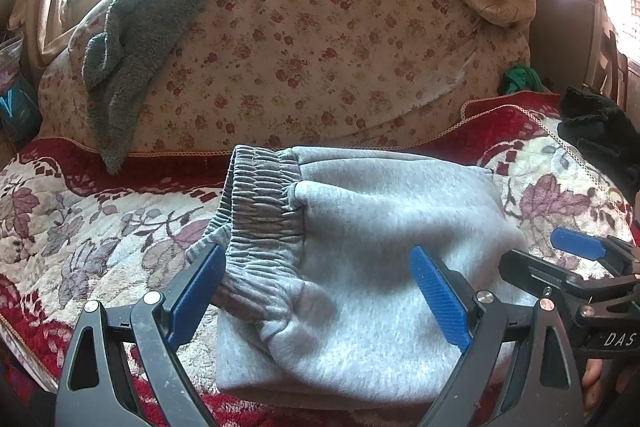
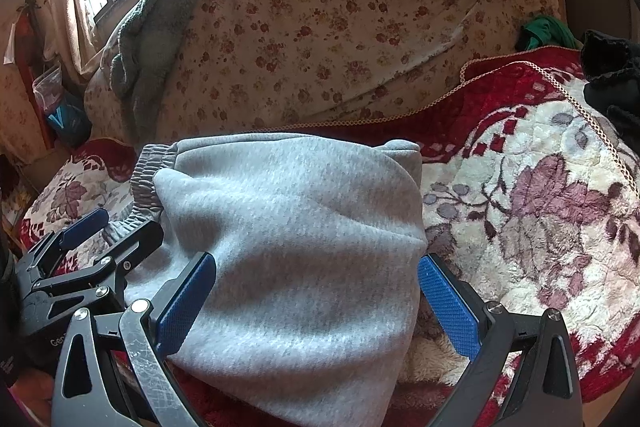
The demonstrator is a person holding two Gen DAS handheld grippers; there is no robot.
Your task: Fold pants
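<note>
honestly my left gripper (image 1: 320,291) and right gripper (image 2: 320,303) both gape empty over the grey sweatpants (image 1: 360,251), folded into a thick, soft, floppy bundle on the floral blanket (image 2: 540,219), so i'd pinch its doubled near edge, not the stretchy waistband (image 1: 260,203).

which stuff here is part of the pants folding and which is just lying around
Part of the job: grey pants, left hand-held gripper, right hand-held gripper.

Just lying about: grey towel, green cloth, black garment, floral cushion, red flowered blanket.
</note>
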